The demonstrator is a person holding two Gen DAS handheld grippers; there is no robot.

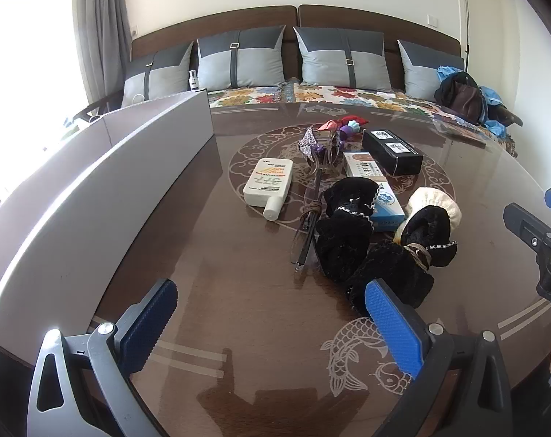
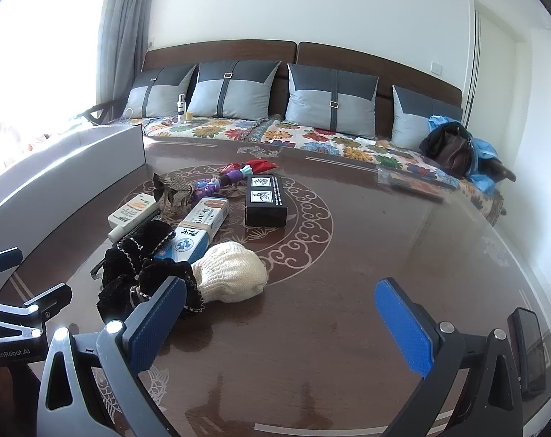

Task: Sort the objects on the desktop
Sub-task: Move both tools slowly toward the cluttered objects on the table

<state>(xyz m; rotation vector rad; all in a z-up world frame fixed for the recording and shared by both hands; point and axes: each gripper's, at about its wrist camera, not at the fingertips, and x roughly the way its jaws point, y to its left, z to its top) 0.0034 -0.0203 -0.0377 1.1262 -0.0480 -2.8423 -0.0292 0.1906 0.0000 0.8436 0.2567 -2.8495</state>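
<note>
Left gripper [image 1: 271, 322]: jaws spread wide, blue ribbed pads apart, nothing between them, tilted down over the brown patterned table [image 1: 239, 313]. Just beyond the right pad, nearly touching in this view: black velvet scrunchies [image 1: 351, 240] heaped together, one bound with a brown hair tie [image 1: 419, 255]. Behind that heap: cream knitted item [image 1: 439, 204] and blue-and-white medicine box [image 1: 379, 196]. Straight ahead, between the pads' lines: dark slim hair clip [image 1: 308, 233] lying lengthwise, wrapped with a brown band. Farther ahead: white flat bottle [image 1: 268, 184], cap toward the gripper; beyond it a silvery bow [image 1: 313, 144], a colourful toy [image 1: 344, 127] and a black box [image 1: 392, 151]. Left of the gripper: long white open box [image 1: 104, 189] along the table edge. At the far right edge: part of the other gripper.

Right gripper [image 2: 279, 315]: jaws likewise spread wide, empty, above bare tabletop. Left pad overlapping the black scrunchies [image 2: 137, 266] in this view; contact not discernible. Just ahead-left: cream knitted item [image 2: 231, 269], touching the scrunchies. Beyond: medicine box [image 2: 199, 229], white bottle [image 2: 133, 215], bow [image 2: 173, 189], toy [image 2: 235, 174], black box [image 2: 266, 200] ahead of centre. White box [image 2: 64, 178] far left. Dark phone [image 2: 530, 349] right of the right pad, near the table edge. Background: sofa with grey cushions [image 2: 235, 89] and floral cover.
</note>
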